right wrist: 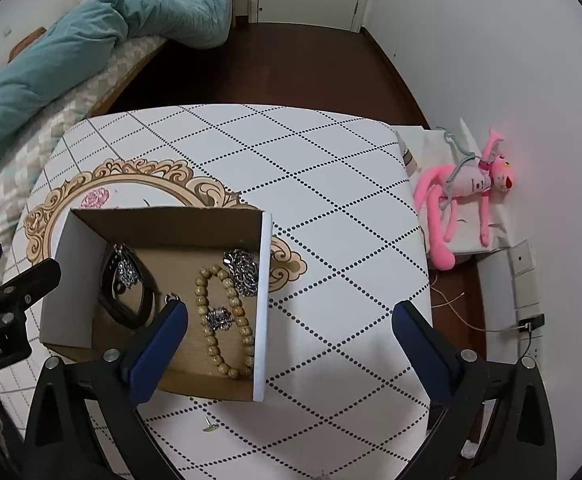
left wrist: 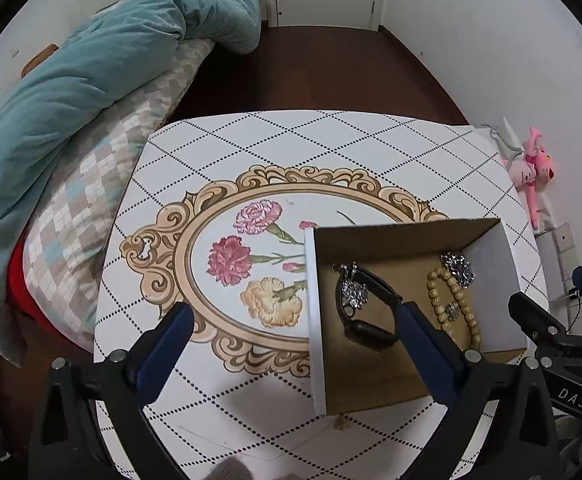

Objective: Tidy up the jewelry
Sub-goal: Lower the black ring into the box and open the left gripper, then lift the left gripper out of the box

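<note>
An open cardboard box (left wrist: 316,320) (right wrist: 263,300) with white outer walls stands on the patterned table (left wrist: 275,148) (right wrist: 331,200). Inside lie a black watch (left wrist: 367,330) (right wrist: 123,312), a wooden bead bracelet (left wrist: 457,298) (right wrist: 207,336), a small silver piece (right wrist: 219,317) on the beads, and two sparkling silver ornaments (left wrist: 457,266) (right wrist: 243,270). My left gripper (left wrist: 295,312) is open and straddles the box's left wall, one finger over the watch. My right gripper (right wrist: 289,309) is open and straddles the box's right wall. Nothing is held.
A bed with a teal quilt (left wrist: 91,80) (right wrist: 91,40) borders the table's left side. A pink plush toy (right wrist: 471,188) lies on a white surface by the right wall, near sockets and a cable (right wrist: 531,322). A small pin (right wrist: 209,424) rests on the table in front of the box.
</note>
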A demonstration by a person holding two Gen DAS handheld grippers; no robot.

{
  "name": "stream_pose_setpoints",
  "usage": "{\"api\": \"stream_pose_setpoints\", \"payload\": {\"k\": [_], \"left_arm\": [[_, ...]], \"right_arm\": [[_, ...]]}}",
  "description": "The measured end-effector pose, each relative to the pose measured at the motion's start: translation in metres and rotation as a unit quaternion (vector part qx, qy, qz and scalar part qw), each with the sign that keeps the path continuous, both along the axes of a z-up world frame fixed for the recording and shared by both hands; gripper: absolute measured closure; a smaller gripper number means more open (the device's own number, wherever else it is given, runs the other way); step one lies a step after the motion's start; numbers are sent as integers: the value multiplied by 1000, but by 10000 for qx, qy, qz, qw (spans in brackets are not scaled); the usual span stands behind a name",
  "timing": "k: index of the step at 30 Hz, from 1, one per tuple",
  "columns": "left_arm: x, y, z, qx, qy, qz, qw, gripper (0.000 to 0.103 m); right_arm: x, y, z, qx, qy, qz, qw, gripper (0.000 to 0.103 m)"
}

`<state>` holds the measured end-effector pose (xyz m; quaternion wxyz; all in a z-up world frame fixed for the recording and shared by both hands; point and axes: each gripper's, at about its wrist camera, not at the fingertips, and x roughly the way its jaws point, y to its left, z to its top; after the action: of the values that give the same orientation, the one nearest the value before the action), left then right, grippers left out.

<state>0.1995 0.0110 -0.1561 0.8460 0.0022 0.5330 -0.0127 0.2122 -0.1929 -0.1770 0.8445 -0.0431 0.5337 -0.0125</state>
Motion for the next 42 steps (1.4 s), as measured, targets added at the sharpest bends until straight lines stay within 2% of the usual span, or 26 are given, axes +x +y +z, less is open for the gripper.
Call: {"api": "stream_pose_setpoints", "payload": {"k": [4,14,18,22,28,29,31,35,37,41,42], "left_arm": [[-6,1,7,-27,-82,16,10000,0],[-34,9,57,-240,-653,133,9975,0],[-49,12,58,-178,-666,156,9975,0],[-68,16,31,-16,-503,210,9985,0],[-91,23,-28,186,-8,289,9994,0],[-94,24,-39,224,85,315,9992,0],[-98,26,-53,273,163,376,9988,1],[-101,29,-69,290,269,428,9983,1],[-102,29,-73,325,284,443,9981,1],[-103,29,-76,351,313,441,9979,1],[-102,29,-76,354,323,441,9979,1]], "right_arm": [[-6,1,7,32,-96,-28,9999,0],[-41,-3,62,252,-729,-52,9970,0],[-61,-4,67,409,-773,-71,9961,0],[-77,-2,41,484,-536,-73,9974,0],[-95,6,-26,563,5,-106,9984,2],[-97,6,-36,618,70,-110,9980,4],[-99,10,-55,687,189,-126,9974,19],[-104,15,-78,907,267,-116,9955,27],[-105,19,-83,918,246,-78,9954,35],[-107,26,-86,812,104,-21,9966,40],[-108,27,-86,737,55,-15,9973,45]]}}
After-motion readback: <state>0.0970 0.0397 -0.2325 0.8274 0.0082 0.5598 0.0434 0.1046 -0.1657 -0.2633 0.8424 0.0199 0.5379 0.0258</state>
